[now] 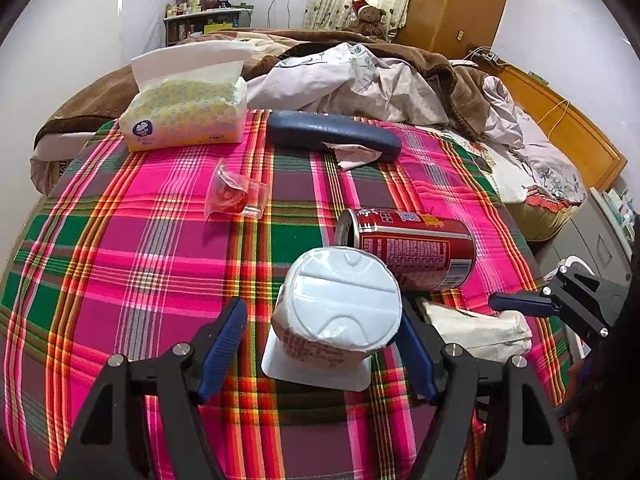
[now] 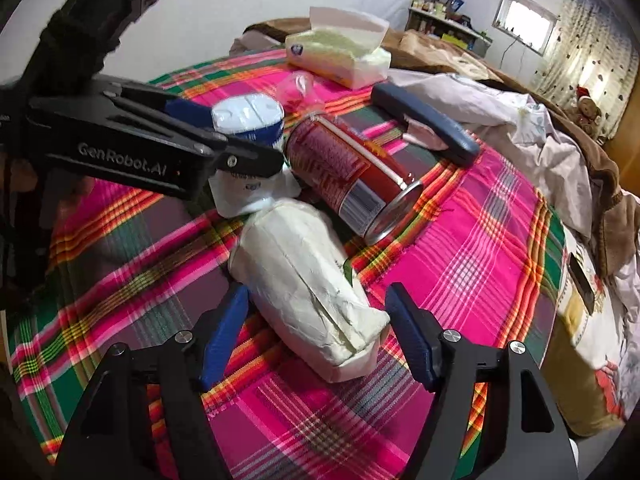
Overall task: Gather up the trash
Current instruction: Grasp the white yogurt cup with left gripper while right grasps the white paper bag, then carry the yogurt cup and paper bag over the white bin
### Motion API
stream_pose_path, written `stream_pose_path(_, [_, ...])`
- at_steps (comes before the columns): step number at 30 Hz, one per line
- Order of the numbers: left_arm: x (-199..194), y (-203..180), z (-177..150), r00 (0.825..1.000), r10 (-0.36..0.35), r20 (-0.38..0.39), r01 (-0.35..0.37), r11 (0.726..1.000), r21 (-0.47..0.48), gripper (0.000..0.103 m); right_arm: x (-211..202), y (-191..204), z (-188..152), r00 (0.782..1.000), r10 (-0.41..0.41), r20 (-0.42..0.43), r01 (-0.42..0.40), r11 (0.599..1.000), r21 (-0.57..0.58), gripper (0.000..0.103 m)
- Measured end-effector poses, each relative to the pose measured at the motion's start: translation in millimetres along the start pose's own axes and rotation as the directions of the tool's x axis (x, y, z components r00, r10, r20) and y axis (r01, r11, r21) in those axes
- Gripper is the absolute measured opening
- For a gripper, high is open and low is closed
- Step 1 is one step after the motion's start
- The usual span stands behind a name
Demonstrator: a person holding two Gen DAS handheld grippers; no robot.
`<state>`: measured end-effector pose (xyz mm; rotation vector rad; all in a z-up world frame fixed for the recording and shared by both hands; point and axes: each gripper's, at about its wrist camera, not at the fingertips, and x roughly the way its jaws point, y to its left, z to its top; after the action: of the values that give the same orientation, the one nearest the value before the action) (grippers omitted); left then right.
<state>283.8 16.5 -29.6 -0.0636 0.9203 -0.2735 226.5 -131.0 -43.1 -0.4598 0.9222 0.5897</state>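
You stand at the pick-up step on the plaid cloth (image 1: 120, 248): red can (image 1: 416, 252) loose behind, white cup (image 1: 340, 312) upside down between the wide left tongs (image 1: 320, 344), paper packet (image 2: 308, 284) between the wide right tongs (image 2: 316, 336); next, close both squarely.

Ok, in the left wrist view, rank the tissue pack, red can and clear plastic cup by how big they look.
1. Yellow-patterned soft tissue pack, though it lies farther away
2. Red metal drink can on its side, nearer the camera, so this pair is uncertain
3. Crushed clear plastic cup, clearly smallest
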Motion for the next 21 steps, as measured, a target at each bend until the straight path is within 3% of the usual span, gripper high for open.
stream_pose_path(4, [3,1,-1,1.0,-0.001,-0.002,0.001,1.0,-0.005,0.074,-2,-5,-8,1.0,0.017,0.01,-0.018,0.997,0.07,0.07])
stream_pose_path(8, [7,3,-2,1.0,-0.026,-0.008,0.026,0.999,-0.018,0.061,-4,-7,-12,0.999,0.004,0.039,-0.009,0.992,0.122,0.057])
stream_pose_path(14, [4,1,-4,1.0,-0.013,0.002,0.013,1.0,-0.01,0.059,-7,-7,-17,0.998,-0.009,0.065,-0.002,0.986,0.166,0.037])
stream_pose_path(21, [-8,-4,-11,1.0,-0.015,0.023,0.015,1.0,-0.006,0.059,-13,-7,-28,0.997,-0.013,0.081,-0.006,0.975,0.223,0.036])
